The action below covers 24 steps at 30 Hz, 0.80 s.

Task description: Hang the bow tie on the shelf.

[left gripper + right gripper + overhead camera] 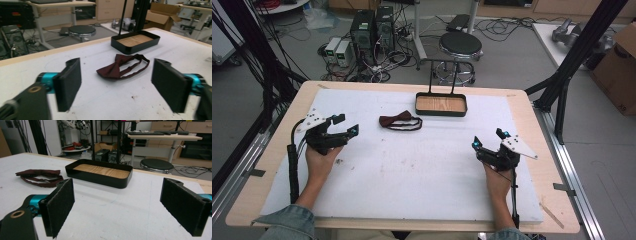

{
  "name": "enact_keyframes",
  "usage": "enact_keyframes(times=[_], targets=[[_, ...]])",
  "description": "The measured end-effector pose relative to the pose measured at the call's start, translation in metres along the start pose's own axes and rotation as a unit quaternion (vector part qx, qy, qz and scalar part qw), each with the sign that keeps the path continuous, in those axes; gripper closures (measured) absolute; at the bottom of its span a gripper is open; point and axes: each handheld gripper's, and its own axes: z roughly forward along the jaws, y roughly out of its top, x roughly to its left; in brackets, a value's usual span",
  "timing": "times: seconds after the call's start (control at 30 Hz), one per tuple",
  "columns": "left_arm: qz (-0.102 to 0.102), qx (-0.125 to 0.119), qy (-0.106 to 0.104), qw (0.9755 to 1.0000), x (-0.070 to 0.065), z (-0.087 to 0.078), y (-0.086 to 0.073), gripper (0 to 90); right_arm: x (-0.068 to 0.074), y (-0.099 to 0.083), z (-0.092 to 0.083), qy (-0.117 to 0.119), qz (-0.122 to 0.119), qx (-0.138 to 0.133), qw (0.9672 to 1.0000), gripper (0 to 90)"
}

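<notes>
A wooden table (pixel 532 130), covered by a white mat (pixel 412 170), carries everything in a workshop crowded with cables, computer towers and a round black stool (pixel 460 46). At the mat's far edge sits a black tray with a wood-grain floor (pixel 441 104), standing empty. Just beside it, toward the person's left, lies a dark red bow tie (pixel 400 121), flat on the mat with its strap looped beside the bow, apart from the tray and untouched.

The person's two hands rest at either side of the mat. The left claw (pixel 346 125) points toward the bow tie, jaws spread wide with nothing between them; the left gripper view frames the tie squarely between its two pads, some way ahead. The right claw (pixel 489 139), well apart from both tie and tray, also stands agape and empty.

By the look of it, the work is only beginning: the tie appears bound for the tray, yet nothing has been grasped, lifted or placed. The reach, the pinch and the carry all seem left to do.
</notes>
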Motion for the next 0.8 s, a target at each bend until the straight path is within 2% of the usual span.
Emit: enact_keyframes(times=[0.13,0.2,0.23,0.3,0.33,0.37,0.4,0.47,0.5,0.53,0.63,0.67,0.73,0.77,0.8], targets=[[-0.004,0.005,0.001,1.0,0.004,0.014,0.008,26.8,0.0,0.0,0.001,0.001,-0.002,-0.001,1.0,11.5],[-0.005,0.006,-0.003,1.0,0.005,0.029,0.014,26.8,-0.001,0.0,0.001,0.003,0.0,-0.002,1.0,11.5],[-0.005,0.006,-0.003,1.0,0.005,0.029,0.014,26.9,-0.001,0.0,0.001,0.002,0.002,-0.001,1.0,11.5],[-0.001,0.012,-0.016,0.9998,0.003,0.046,0.02,27.8,-0.001,0.0,0.001,0.004,0.004,0.0,1.0,11.5],[-0.001,0.012,-0.016,0.9998,0.003,0.046,0.02,27.8,-0.001,-0.001,0.001,0.004,0.003,0.0,1.0,11.5],[0.001,0.014,-0.028,0.9995,0.002,0.058,0.024,27.8,-0.001,-0.001,0.001,0.005,0.004,0.0,1.0,11.5],[0.001,0.014,-0.028,0.9995,0.002,0.058,0.024,27.8,-0.001,-0.001,0.001,0.006,0.005,0.0,1.0,11.5],[0.006,0.02,-0.04,0.999,0.0,0.07,0.027,27.8,-0.001,-0.001,0.002,0.007,0.005,0.0,1.0,11.5],[0.01,0.03,-0.048,0.9983,-0.003,0.081,0.03,27.8,-0.001,-0.001,0.002,0.006,0.004,0.0,1.0,11.5],[0.01,0.03,-0.048,0.9983,-0.003,0.081,0.03,27.7,-0.001,-0.001,0.002,0.007,0.004,0.0,1.0,11.5],[0.018,0.044,-0.059,0.9972,-0.005,0.102,0.036,27.8,-0.002,-0.001,0.002,0.009,0.006,0.001,0.9999,11.5],[0.018,0.044,-0.059,0.9972,-0.005,0.102,0.036,27.9,-0.002,-0.001,0.002,0.009,0.006,0.002,0.9999,11.5],[0.019,0.06,-0.06,0.9962,-0.002,0.117,0.039,28.1,-0.002,-0.001,0.002,0.01,0.004,0.001,0.9999,11.5],[0.019,0.06,-0.06,0.9962,-0.002,0.117,0.039,28.1,-0.002,-0.001,0.002,0.01,0.005,0.001,0.9999,11.5],[0.015,0.072,-0.06,0.9955,0.001,0.126,0.039,28.1,-0.002,-0.001,0.002,0.01,0.004,0.001,0.9999,11.5]])
